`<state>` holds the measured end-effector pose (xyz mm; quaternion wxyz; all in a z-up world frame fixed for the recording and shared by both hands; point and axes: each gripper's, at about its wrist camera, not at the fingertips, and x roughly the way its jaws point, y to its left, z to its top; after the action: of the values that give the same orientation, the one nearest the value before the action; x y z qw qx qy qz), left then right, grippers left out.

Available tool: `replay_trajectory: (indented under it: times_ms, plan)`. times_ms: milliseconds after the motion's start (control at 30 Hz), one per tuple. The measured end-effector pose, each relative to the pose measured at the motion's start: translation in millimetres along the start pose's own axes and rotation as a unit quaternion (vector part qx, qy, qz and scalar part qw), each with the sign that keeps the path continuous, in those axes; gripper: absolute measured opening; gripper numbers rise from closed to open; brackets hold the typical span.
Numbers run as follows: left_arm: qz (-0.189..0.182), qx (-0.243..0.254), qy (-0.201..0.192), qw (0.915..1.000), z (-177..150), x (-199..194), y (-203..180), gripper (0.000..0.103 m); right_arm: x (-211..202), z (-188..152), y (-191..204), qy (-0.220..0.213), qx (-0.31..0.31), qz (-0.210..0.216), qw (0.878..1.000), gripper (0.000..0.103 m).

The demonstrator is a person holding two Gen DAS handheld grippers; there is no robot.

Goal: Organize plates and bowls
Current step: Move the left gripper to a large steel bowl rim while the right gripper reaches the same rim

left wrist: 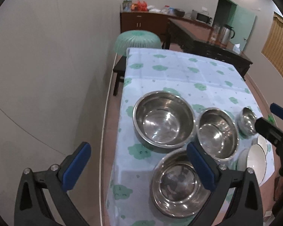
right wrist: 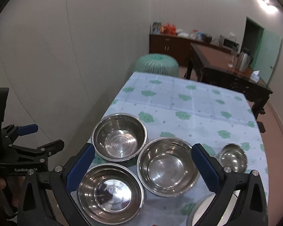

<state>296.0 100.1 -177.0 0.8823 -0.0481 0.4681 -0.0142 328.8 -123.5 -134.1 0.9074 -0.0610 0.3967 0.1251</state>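
Both grippers' fingers (left wrist: 77, 167) (right wrist: 207, 167) gape wide over steel bowls (right wrist: 119, 136) clustered near the tablecloth's (right wrist: 179, 98) near edge.

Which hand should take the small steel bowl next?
Right. The small bowl sits just beyond the open right gripper; the left gripper, also open, hangs over the table's far-left edge.

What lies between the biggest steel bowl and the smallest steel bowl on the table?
A medium steel bowl sits between the biggest steel bowl and the smallest steel bowl; both wrist views show it.
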Motion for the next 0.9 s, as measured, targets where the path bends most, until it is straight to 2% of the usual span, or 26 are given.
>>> replay_trajectory:
  times_ms: [200,267,333,433,567,667,767,867,900]
  plan:
    - [0.049,-0.008,0.026,0.9984,15.0,39.8,9.1,0.103,65.2,13.6,-8.3,0.037,-0.016,0.023,0.999,0.102]
    - [0.045,-0.026,0.032,0.9981,21.4,55.6,11.8,0.103,87.1,18.4,-11.0,0.053,-0.023,0.03,0.998,0.102]
    - [0.061,-0.029,0.047,0.9966,23.1,68.4,18.7,0.103,108.3,22.4,-11.7,0.066,-0.034,0.04,0.996,0.102]
    - [0.062,-0.041,0.064,0.9952,26.6,90.0,23.1,0.103,140.3,26.7,-13.6,0.086,-0.049,0.047,0.994,0.102]
    - [0.08,-0.037,0.086,0.9924,27.6,107.9,35.1,0.103,180.3,28.5,-17.7,0.112,-0.052,0.052,0.991,0.102]
    - [0.075,-0.045,0.097,0.9915,29.2,122.9,39.2,0.103,205.3,29.9,-17.4,0.129,-0.057,0.053,0.989,0.102]
    - [0.074,-0.053,0.11,0.9898,28.5,138.3,42.9,0.101,223.1,31.8,-20.1,0.141,-0.063,0.061,0.986,0.098]
    - [0.071,-0.062,0.12,0.9883,28.3,150.3,45.2,0.099,238.4,30.7,-23.3,0.158,-0.066,0.07,0.983,0.085]
    - [0.072,-0.062,0.122,0.988,28.6,152.9,45.2,0.098,242.3,30.0,-24.7,0.163,-0.066,0.074,0.982,0.083]
